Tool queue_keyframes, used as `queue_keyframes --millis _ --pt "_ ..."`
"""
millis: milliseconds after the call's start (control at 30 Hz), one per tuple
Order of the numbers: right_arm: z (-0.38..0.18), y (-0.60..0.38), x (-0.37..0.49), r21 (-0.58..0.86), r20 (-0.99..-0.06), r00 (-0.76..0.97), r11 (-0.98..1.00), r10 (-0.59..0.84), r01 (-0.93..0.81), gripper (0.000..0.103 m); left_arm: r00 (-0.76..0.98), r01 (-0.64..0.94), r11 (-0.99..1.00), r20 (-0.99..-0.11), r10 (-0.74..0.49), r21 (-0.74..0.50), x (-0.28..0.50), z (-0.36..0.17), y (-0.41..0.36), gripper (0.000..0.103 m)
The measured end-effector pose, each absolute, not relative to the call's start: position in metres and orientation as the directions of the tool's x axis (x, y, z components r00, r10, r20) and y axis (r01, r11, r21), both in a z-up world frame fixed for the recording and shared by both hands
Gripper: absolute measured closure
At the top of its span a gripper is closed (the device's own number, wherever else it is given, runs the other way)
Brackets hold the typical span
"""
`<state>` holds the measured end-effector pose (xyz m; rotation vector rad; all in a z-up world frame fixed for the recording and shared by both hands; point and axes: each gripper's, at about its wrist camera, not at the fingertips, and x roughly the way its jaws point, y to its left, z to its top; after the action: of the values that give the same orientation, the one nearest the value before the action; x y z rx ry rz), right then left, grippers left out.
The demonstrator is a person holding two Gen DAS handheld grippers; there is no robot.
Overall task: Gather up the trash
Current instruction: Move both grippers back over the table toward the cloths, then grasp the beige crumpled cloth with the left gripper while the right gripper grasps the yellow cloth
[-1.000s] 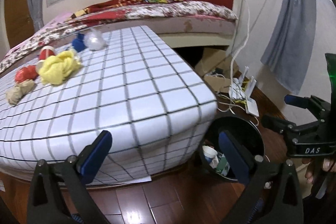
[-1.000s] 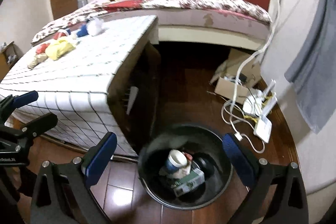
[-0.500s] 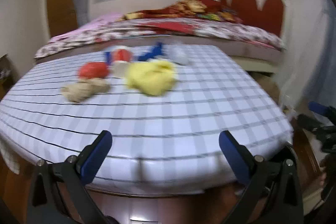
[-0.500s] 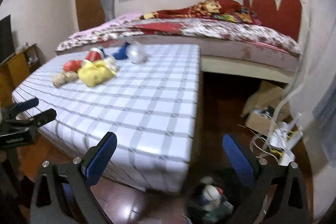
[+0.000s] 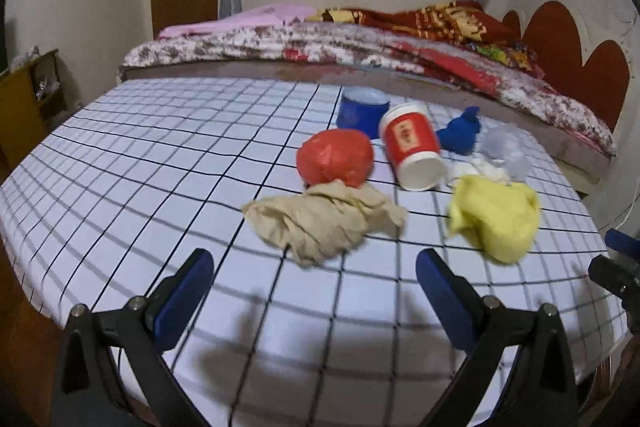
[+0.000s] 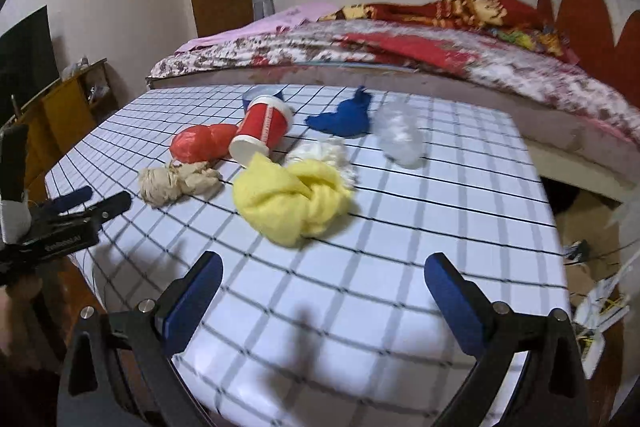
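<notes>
Trash lies in a cluster on the checked table (image 5: 160,187) (image 6: 440,227). A beige crumpled wad (image 5: 320,219) (image 6: 176,183) is nearest my left gripper (image 5: 312,291), which is open and empty just short of it. A yellow wad (image 5: 496,215) (image 6: 288,203) lies ahead of my right gripper (image 6: 320,291), also open and empty. Behind them are a red bag (image 5: 336,157) (image 6: 200,143), a tipped red paper cup (image 5: 412,151) (image 6: 262,131), a blue cup (image 5: 360,111), a blue wad (image 5: 460,133) (image 6: 344,119), white tissue (image 6: 324,153) and clear plastic (image 5: 504,151) (image 6: 400,135).
A bed (image 5: 360,43) with floral and red covers runs along the table's far side. A wooden shelf (image 6: 68,107) stands at left. Cables and a cardboard box (image 6: 592,243) lie on the floor to the right of the table.
Both grippers have swung up from the floor bin and moved in over the table edge. The trash pile now sits close in front of them; the bin is out of view.
</notes>
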<state>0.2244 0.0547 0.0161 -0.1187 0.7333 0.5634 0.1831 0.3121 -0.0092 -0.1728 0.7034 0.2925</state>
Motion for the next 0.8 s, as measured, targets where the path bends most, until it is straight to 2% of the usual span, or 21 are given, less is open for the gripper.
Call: queue_keyframes --millis 267,367,433,467,500,533,567,600,700,800 --pt "-0.014 0.102 0.275 0.088 -0.739 0.533 0.844 0.411 -0.529 0.001 0.673 -0.271 0.962 -0.720 0.169 -0.027 0.229 -0.028 0.325 0.002" --pt "-0.021 0.110 0.285 0.103 -0.752 0.510 0.838 0.418 -0.536 0.001 0.647 -0.254 0.966 -0.750 0.137 -0.043 0.238 -0.037 0.330 0.009" --pt "-0.024 0.114 0.288 0.116 -0.751 0.500 0.832 0.431 -0.543 0.012 0.636 -0.247 0.968 -0.762 0.124 -0.048 0.241 -0.040 0.331 0.014" --pt "-0.026 0.115 0.289 0.129 -0.753 0.488 0.827 0.441 -0.548 0.026 0.635 -0.245 0.968 -0.763 0.120 -0.051 0.241 -0.040 0.330 0.018" --pt "-0.027 0.115 0.289 0.136 -0.755 0.482 0.824 0.446 -0.549 0.035 0.637 -0.237 0.970 -0.762 0.115 -0.052 0.240 -0.040 0.329 0.026" --pt "-0.028 0.115 0.289 0.139 -0.751 0.482 0.822 0.451 -0.552 0.039 0.640 -0.220 0.974 -0.762 0.099 -0.058 0.239 -0.041 0.327 0.032" --pt "-0.028 0.114 0.286 0.142 -0.746 0.483 0.819 0.458 -0.557 0.050 0.642 -0.209 0.976 -0.762 0.084 -0.068 0.240 -0.041 0.326 0.045" --pt "-0.027 0.113 0.284 0.144 -0.744 0.483 0.816 0.462 -0.560 0.055 0.647 -0.195 0.977 -0.760 0.063 -0.085 0.238 -0.041 0.325 0.051" --pt "-0.024 0.108 0.274 0.139 -0.735 0.489 0.810 0.470 -0.570 0.062 0.659 -0.175 0.981 -0.750 0.057 -0.079 0.230 -0.038 0.317 0.058" --pt "-0.019 0.099 0.261 0.120 -0.722 0.506 0.806 0.472 -0.580 0.063 0.684 -0.169 0.981 -0.728 0.047 -0.095 0.216 -0.033 0.310 0.060"
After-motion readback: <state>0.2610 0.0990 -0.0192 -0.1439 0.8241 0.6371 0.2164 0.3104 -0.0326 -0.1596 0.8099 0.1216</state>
